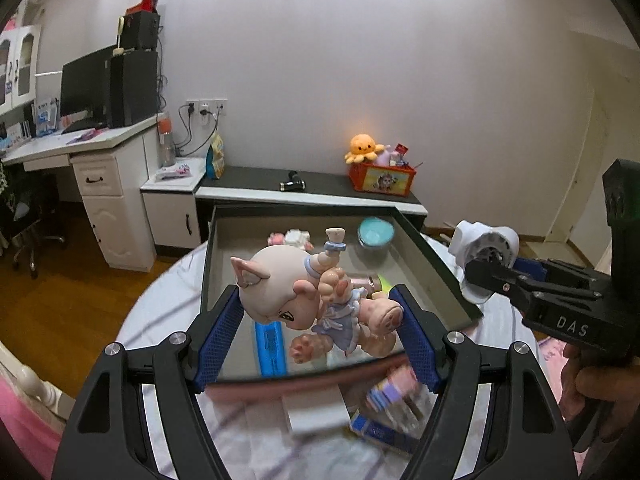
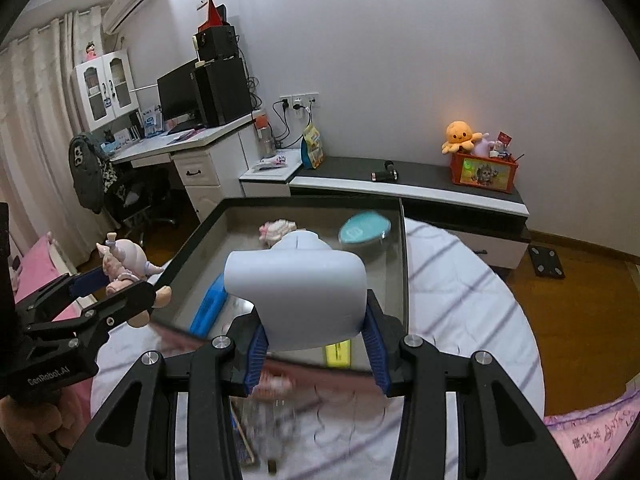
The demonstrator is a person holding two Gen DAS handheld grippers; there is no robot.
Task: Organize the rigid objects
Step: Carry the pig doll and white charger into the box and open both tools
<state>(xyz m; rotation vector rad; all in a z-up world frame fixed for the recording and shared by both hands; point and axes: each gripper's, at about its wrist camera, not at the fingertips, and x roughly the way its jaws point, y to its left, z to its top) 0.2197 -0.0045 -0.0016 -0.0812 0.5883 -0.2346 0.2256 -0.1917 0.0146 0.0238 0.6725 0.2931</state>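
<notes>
My left gripper (image 1: 320, 312) is shut on a pig-eared doll figure (image 1: 312, 304), held sideways above the near end of a dark-rimmed storage box (image 1: 436, 260). My right gripper (image 2: 316, 332) is shut on a white hair dryer (image 2: 298, 296), also above the box's near edge (image 2: 192, 240). In the left wrist view the right gripper with the hair dryer (image 1: 486, 256) is at the right. In the right wrist view the left gripper with the doll (image 2: 124, 268) is at the left. The box holds a blue case (image 1: 272, 344), a teal lidded bowl (image 2: 364, 230), a pink-white toy (image 2: 276, 230) and a yellow item (image 2: 338, 354).
The box lies on a striped white bedsheet (image 2: 460, 300). Loose items lie on the sheet below the grippers, among them a white box (image 1: 316, 412) and a colourful pack (image 1: 396, 396). A low dark cabinet (image 2: 420, 180) with an orange toy crate (image 2: 484, 172) stands behind.
</notes>
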